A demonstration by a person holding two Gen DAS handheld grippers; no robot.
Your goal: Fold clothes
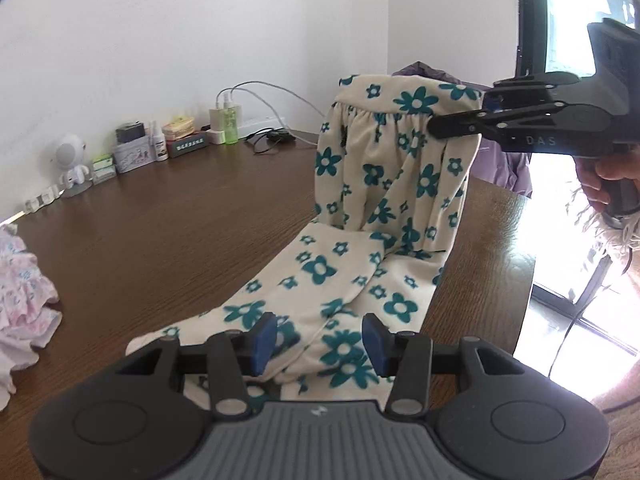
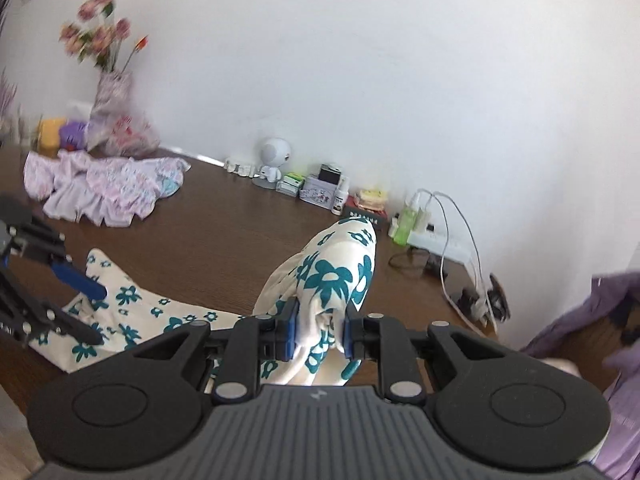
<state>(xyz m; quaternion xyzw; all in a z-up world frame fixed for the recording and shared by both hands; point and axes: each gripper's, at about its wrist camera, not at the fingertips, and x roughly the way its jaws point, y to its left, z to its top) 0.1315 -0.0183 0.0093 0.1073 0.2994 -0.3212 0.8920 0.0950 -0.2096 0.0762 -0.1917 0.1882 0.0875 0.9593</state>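
Cream trousers with teal flowers (image 1: 340,280) lie lengthwise on the brown wooden table (image 1: 160,240). My right gripper (image 2: 319,330) is shut on their gathered waistband and holds that end up above the table; it shows in the left wrist view (image 1: 440,124) at the upper right. The legs stay flat on the table (image 2: 132,308). My left gripper (image 1: 320,338) is open, hovering just above the leg end, touching nothing. It shows at the left edge of the right wrist view (image 2: 92,312).
A pink and white garment (image 2: 104,188) lies in a heap at the table's far left. Small boxes, bottles, a white figurine (image 2: 272,160) and a power strip with cables (image 2: 440,244) line the wall. A purple garment (image 1: 500,160) hangs beyond the table's right edge.
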